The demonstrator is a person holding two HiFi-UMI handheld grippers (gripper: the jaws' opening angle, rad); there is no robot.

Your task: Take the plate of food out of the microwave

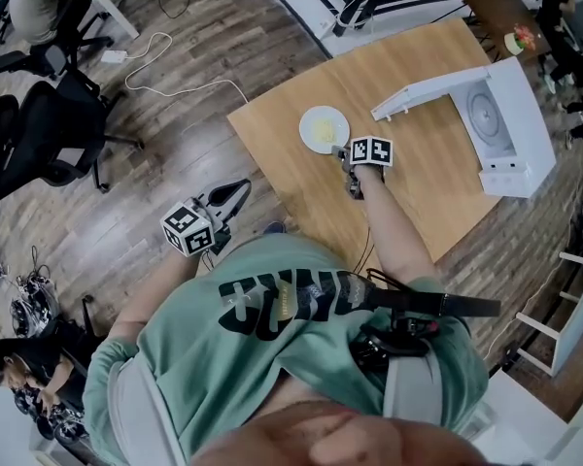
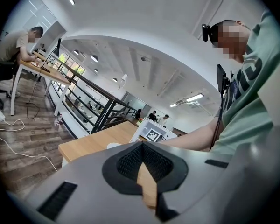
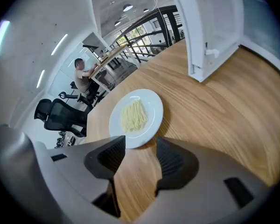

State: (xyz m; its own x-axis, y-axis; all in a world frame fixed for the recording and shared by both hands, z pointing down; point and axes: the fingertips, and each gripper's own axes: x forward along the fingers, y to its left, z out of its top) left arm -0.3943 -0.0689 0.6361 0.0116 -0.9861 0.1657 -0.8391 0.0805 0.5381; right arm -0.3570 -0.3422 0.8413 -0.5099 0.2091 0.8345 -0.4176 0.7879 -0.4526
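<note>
Head view: a wooden table (image 1: 437,192) carries a white microwave (image 1: 510,129) at its right end. The microwave's door (image 1: 428,93) is swung wide, and a round turntable shows inside. The white plate (image 1: 324,129) sits out on the table, well apart from the microwave, with pale yellow food on it and bare wood all round. The right gripper (image 1: 344,153) reaches down to the plate's near rim. The left gripper (image 1: 243,186) hangs off the table's near-left edge, over the floor.

Left gripper view: the left gripper (image 2: 142,146) has its jaws closed together, with nothing between them.

Right gripper view: the right gripper (image 3: 141,146) has its jaws wide apart and holds nothing. The plate (image 3: 147,104) lies just at their tips, not far from the table's edge.
</note>
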